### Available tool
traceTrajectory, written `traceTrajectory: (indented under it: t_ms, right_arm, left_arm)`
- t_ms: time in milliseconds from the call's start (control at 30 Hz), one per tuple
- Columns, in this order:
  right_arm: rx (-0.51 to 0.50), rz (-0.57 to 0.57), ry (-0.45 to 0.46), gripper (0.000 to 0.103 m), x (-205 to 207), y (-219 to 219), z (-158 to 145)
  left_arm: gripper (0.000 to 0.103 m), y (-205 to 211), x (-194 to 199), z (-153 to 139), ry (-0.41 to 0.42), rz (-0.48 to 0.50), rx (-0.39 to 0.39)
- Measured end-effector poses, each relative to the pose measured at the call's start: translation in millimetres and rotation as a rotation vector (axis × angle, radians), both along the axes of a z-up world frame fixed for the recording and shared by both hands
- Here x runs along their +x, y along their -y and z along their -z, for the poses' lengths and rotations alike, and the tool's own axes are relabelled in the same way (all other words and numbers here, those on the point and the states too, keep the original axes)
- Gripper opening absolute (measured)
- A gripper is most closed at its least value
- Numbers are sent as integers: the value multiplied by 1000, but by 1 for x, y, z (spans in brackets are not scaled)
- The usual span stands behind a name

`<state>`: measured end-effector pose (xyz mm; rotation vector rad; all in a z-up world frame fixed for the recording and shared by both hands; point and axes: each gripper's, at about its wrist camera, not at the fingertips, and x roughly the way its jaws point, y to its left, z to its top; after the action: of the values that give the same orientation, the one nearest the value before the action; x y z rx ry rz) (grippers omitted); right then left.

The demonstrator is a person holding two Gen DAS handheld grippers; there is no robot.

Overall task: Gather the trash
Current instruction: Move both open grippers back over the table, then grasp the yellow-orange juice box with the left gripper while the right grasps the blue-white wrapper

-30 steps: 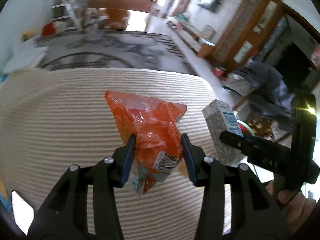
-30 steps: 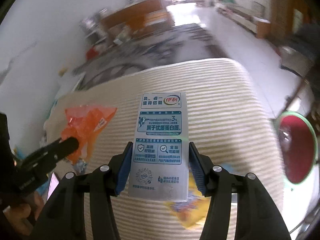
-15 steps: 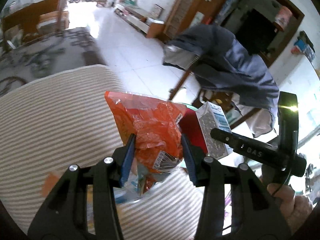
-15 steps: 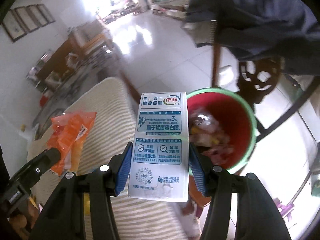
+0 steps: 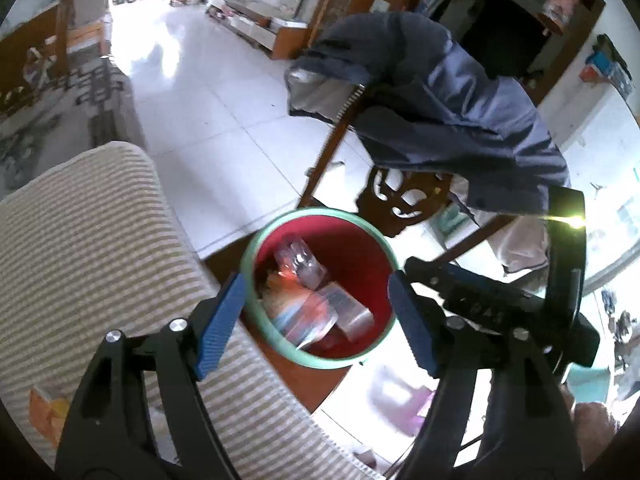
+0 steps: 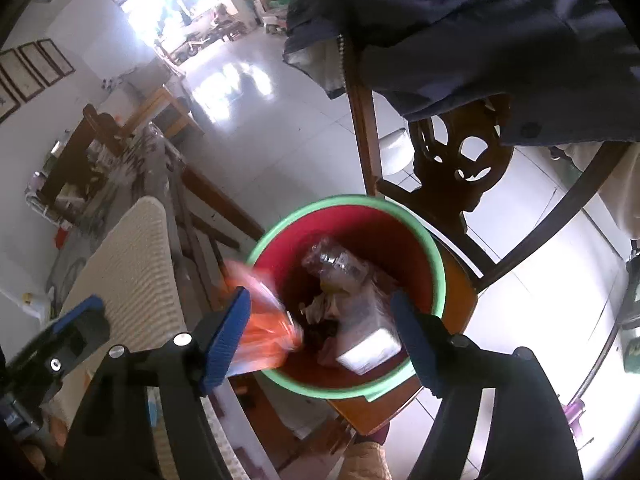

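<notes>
Both grippers hang over the red bin (image 5: 320, 356), which shows between each pair of opening, empty jaws. Left gripper (image 5: 316, 320): wrapper and carton lie in the bin. Right gripper (image 6: 320, 330): the orange wrapper (image 6: 264, 336) blurs beside its left jaw, the carton (image 6: 366, 350) nearer the right.

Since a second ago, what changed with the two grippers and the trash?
Both grippers swung off the striped cushion to above the red bin. The left gripper let go of the orange wrapper, now blurred at the bin's rim; the right gripper released the milk carton, now inside. Both jaws are opening, nothing between them. The jacket-draped chair hasn't moved.
</notes>
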<state>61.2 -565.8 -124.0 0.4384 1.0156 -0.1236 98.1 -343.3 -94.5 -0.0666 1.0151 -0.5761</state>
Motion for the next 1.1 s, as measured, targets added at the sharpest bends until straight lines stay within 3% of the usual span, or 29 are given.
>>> traceTrajectory:
  t_ms: [200,333,533,633,733,833,933,1100]
  right_arm:
    - [9,-103,11,80,7,-27,-5]
    - [27,-226,0,80,15,-66,-6]
    - [44,-482,-45,84,20,-143,2]
    - [5,-593,-71,84,20,-175,7]
    - [-13,-660,-76,84,15,-193,8]
    - [-30,-687,-83,84,13,-200,11]
    - [-46,-698,-81,84,8,-202,12]
    - [-39,-685,-99,84,9,-206,16]
  left_arm:
    - [72,-76,-14,-2,-28,-207,-7]
    - [72,-137,-31,3,-48,-373,36]
    - [72,-205,-52,40,-202,-580,65]
    - [72,-211,-53,58,-259,-606,60]
    - [73,-206,-53,58,-237,-584,92]
    - [74,-203,-52,57,-252,-583,100]
    - [74,-214,-58,57,-278,-614,46]
    - [74,-221,-59,64,-303,-644,31]
